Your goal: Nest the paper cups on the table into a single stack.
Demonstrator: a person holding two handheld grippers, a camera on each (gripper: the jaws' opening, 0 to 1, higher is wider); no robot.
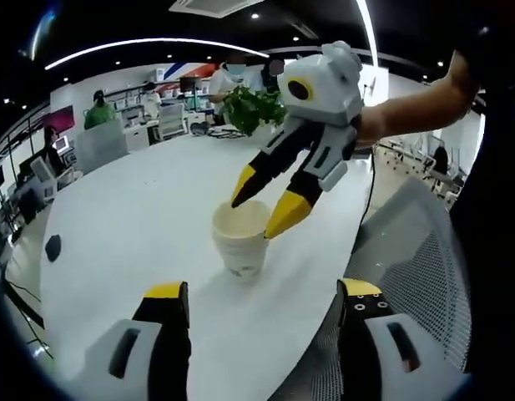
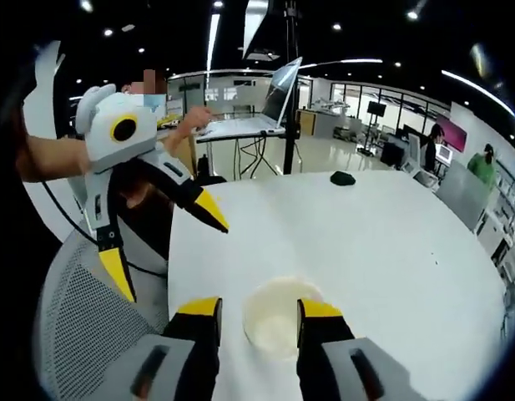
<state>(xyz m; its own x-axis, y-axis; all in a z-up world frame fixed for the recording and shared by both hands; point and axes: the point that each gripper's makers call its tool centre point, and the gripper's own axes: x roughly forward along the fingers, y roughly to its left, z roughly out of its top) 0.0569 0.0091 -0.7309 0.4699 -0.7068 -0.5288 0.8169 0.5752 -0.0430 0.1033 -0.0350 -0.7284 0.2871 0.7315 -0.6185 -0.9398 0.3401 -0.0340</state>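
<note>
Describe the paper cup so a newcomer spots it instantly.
Start at the big white table, then its edge nearest the grey mesh chair. The paper cup stands upright there, cream-white and open-topped, with the right gripper at its rim; the only nearby thing is a small dark object.

paper cups [image 1: 240,238] | white, nested in one stack | upright, mouth open upward | standing on the white surface [image 1: 140,225] near its edge | seen from above [image 2: 278,313] in right gripper view
</note>
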